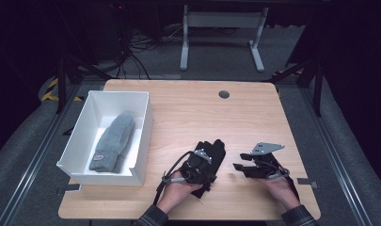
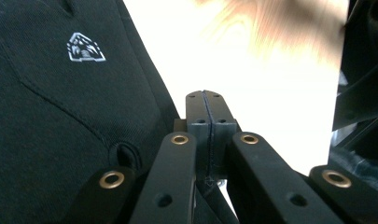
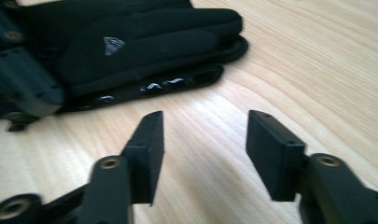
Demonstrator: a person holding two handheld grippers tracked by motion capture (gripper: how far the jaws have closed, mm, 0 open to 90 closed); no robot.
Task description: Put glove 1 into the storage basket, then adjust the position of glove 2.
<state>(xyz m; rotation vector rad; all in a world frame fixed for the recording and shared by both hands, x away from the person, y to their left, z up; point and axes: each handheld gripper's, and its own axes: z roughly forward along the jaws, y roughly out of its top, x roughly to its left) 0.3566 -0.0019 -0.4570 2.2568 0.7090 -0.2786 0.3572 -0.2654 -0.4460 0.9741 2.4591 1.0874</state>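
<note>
The room around was dark, with grey carpeted floor on all sides, a tangle of cables at eleven o'clock beyond the far edge, and the white legs of another desk at twelve o'clock. The light wooden surface with rounded corners took up the middle of the high view, a small dark grommet set near its far edge. At nine o'clock on it stood a white box, open on top, with a grey knitted mitten lying lengthwise inside. At six o'clock, near the person's edge, lay a pair of black gloves, stacked, fingers pointing toward one o'clock; a small white logo showed on the fabric in the left gripper view.

Both forearms came in from six o'clock in plaid sleeves. The left hand held the left claw low over the gloves' cuff end, its jaws pressed together with nothing between them, the glove fabric just beside them at nine o'clock. The right hand held the right claw at five o'clock on the surface, jaws spread apart over bare wood, pointing toward the gloves lying near ahead.
</note>
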